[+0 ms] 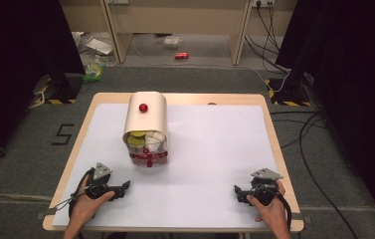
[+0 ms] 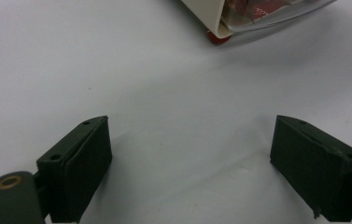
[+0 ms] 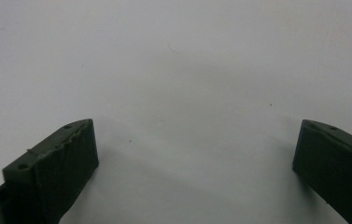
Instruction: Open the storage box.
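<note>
Nearest, both hands rest at the tabletop's near edge: the left gripper (image 1: pixel 123 187) by the left corner, the right gripper (image 1: pixel 238 191) by the right, each with jaws spread wide and nothing between them. The cream bread box (image 1: pixel 145 123), rolled open, stands toward the far-left, untouched; judging by this, the work hasn't begun

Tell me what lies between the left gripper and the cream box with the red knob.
Nothing: the high view shows bare white table between the left gripper and the cream box.
</note>
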A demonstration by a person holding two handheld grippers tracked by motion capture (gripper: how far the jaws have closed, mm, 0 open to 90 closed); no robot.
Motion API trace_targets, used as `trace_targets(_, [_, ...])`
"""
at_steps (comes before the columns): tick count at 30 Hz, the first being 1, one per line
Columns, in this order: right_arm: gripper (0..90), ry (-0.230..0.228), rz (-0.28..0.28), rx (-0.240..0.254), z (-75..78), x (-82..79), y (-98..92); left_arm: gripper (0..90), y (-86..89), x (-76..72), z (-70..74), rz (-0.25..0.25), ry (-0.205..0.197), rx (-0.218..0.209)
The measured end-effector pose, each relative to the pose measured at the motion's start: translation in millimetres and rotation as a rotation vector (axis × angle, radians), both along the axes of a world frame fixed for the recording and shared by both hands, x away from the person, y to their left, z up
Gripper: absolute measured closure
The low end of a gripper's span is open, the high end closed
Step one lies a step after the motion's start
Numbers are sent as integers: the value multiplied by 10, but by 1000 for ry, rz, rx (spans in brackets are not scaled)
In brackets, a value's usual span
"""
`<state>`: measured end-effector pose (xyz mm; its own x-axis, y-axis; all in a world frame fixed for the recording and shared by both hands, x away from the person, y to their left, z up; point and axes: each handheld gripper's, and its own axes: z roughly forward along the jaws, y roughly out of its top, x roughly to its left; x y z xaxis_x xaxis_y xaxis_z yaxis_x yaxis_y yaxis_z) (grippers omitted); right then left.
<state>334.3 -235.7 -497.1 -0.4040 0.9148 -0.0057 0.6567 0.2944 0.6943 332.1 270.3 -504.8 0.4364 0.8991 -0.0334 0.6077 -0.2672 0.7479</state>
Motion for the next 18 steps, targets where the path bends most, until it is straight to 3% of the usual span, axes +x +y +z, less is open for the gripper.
trace_targets(18, [4,1,-1,-1,0,0,2,150,8,-28,21,-1,-15,-9])
